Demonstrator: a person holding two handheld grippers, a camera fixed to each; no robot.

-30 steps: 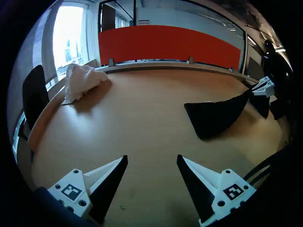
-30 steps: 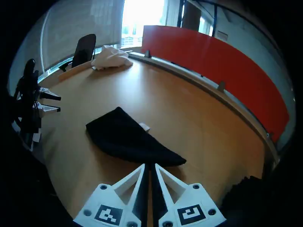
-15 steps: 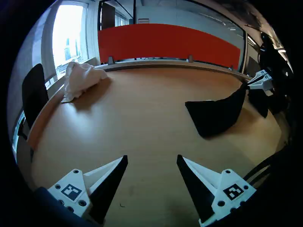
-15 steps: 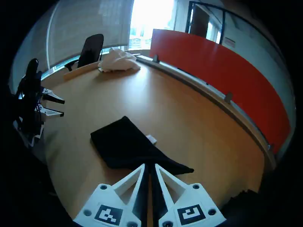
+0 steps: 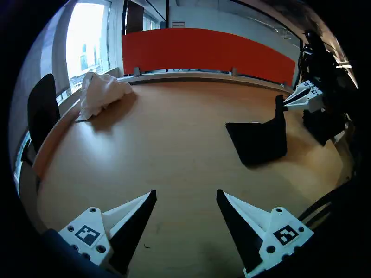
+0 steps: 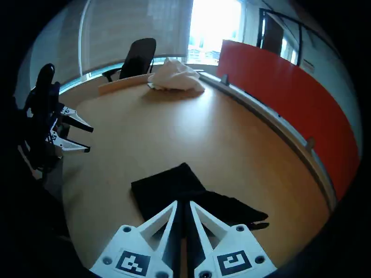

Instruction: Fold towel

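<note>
R tool (image 6: pixel 183 202) holds towel (image 5: pixel 257 139) corner up.
R clenched on towel edge, rest on bench (image 5: pixel 171 129); L tool (image 5: pixel 185 192) released, well apart.

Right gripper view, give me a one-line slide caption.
Right gripper pinches a corner of the black towel over the table; left gripper hangs open beyond.

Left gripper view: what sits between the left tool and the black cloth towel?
Nothing but bare light-brown wooden tabletop lies between the open left tool and the black cloth towel, as the left gripper view shows.
</note>
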